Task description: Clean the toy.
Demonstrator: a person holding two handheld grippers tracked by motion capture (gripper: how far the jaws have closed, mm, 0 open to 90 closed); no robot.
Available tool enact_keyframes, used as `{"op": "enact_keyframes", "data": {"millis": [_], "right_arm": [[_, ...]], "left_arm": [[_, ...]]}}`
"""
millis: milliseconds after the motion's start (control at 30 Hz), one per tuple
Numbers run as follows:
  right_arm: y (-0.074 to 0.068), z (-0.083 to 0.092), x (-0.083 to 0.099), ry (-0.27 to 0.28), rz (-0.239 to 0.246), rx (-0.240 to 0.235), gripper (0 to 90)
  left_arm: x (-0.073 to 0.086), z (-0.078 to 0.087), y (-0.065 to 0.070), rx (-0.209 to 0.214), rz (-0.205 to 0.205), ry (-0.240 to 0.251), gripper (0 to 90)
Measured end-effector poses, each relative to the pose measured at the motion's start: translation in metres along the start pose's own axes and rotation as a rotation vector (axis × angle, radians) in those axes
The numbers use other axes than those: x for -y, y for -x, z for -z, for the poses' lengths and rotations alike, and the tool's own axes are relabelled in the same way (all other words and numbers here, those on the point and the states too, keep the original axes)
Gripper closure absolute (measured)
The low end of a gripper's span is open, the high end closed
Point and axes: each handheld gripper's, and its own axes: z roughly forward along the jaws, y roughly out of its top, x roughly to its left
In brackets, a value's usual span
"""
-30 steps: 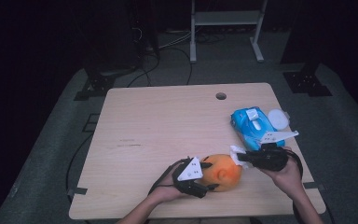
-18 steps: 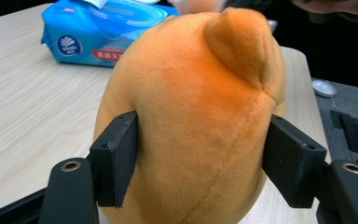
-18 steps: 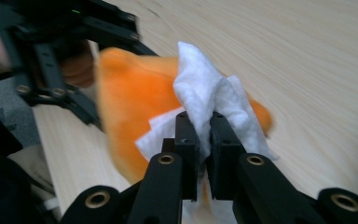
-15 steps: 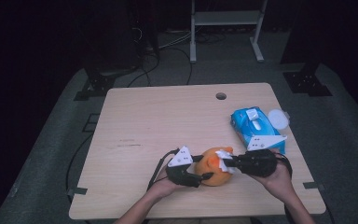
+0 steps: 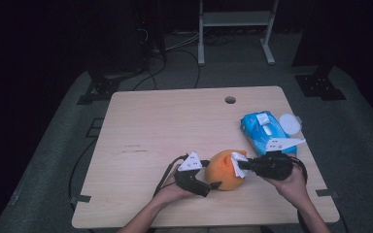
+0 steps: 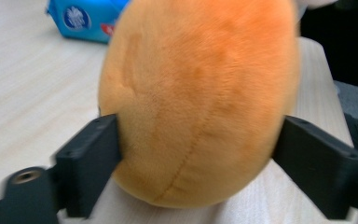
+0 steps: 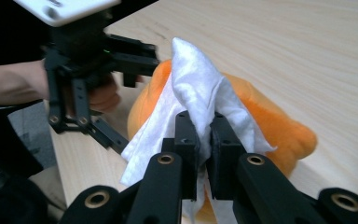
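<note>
Orange plush toy point(image 5: 226, 169) on the near part of the table point(image 5: 165, 121), between the two tools.

Its rounded body sits on the wood between the spread jaws of the left tool point(image 6: 200, 154), which have just been opening; in the left gripper view the left jaw lies against the fur and the right jaw stands just at its side, so a firm squeeze cannot be told. The right tool point(image 7: 204, 135) comes in from the other side, jaws narrow and pinched on a white wipe point(image 7: 198, 88) that drapes against the top of the toy. Beyond the right tool, toward the table's right edge, lies a blue wipes pack point(image 5: 262, 128) with a round white lid point(image 5: 290, 123) just beside it.
</note>
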Motion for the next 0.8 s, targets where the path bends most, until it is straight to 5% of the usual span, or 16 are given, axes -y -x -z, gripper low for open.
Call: {"op": "enact_keyframes", "data": {"millis": [67, 200, 367, 467, 533, 633, 800], "right_arm": [[-0.004, -0.004, -0.001, -0.007, 0.012, 0.007, 82.8], [-0.01, -0.006, -0.004, 0.035, 0.013, 0.014, 83.0], [-0.012, -0.004, -0.007, 0.116, -0.005, 0.051, 82.9], [-0.008, -0.015, -0.003, 0.064, 0.0, 0.084, 82.6], [0.0, -0.023, 0.005, 0.002, -0.011, 0.091, 82.5], [0.012, -0.008, 0.014, -0.026, -0.027, 0.123, 82.4], [0.023, 0.018, 0.034, -0.037, -0.063, 0.13, 74.7]], "left_arm": [[-0.002, 0.0, 0.001, -0.015, -0.011, 0.008, 13.9], [-0.011, 0.011, 0.006, -0.05, -0.086, 0.026, 35.5], [-0.027, 0.035, 0.007, -0.134, -0.162, 0.058, 36.8], [-0.019, 0.026, 0.007, -0.169, -0.181, -0.019, 36.2], [-0.014, 0.022, 0.006, -0.142, -0.164, -0.01, 35.7], [-0.017, 0.02, 0.012, -0.136, -0.201, -0.027, 35.0], [-0.018, 0.017, 0.018, -0.121, -0.206, -0.042, 33.8]]}}
